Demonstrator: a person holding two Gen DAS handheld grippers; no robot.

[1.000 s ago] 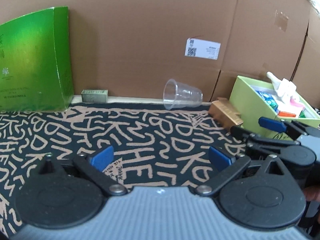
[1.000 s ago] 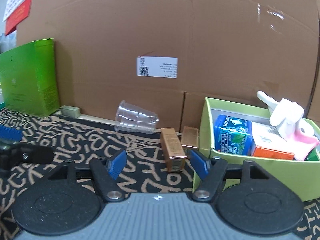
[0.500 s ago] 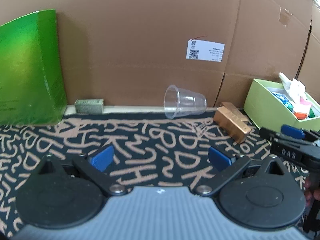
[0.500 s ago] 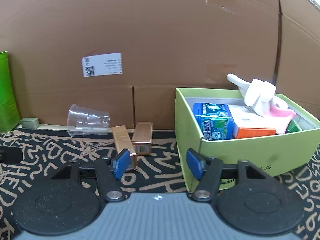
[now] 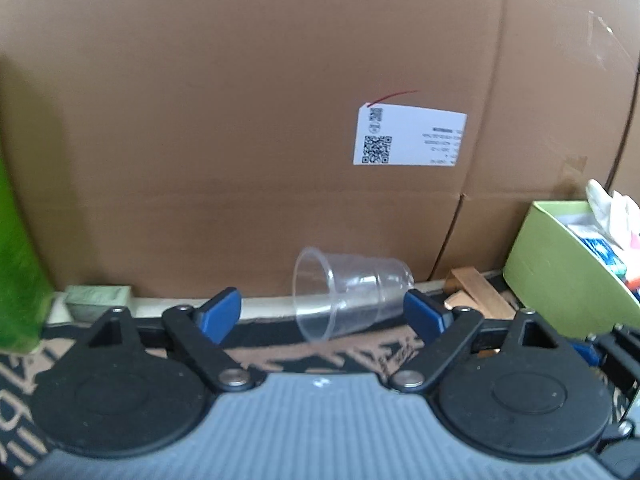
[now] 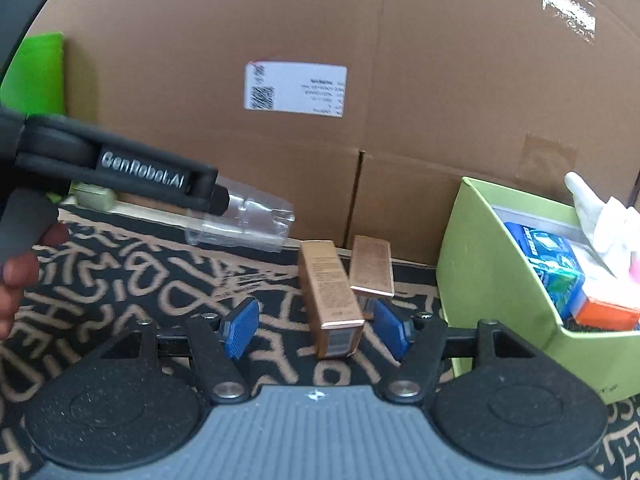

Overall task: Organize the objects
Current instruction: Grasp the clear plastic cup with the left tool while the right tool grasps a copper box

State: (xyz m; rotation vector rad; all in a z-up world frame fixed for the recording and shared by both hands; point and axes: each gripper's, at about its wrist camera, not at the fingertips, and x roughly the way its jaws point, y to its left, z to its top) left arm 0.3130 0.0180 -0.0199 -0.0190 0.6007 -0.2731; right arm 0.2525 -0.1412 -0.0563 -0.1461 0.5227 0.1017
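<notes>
Both tongs, wide, have closed in: left [image 5: 322,310] around the cup [image 5: 350,294] at twelve o'clock, right [image 6: 316,330] around a box [image 6: 330,294].

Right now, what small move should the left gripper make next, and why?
Probably ease forward and close on the clear cup: it lies on its side against the cardboard wall, framed between the open left gripper fingers, apparently not yet gripped.

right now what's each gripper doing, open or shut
Left gripper: open, around the clear cup, not gripping.
Right gripper: open, around a copper box, holding nothing.
</notes>
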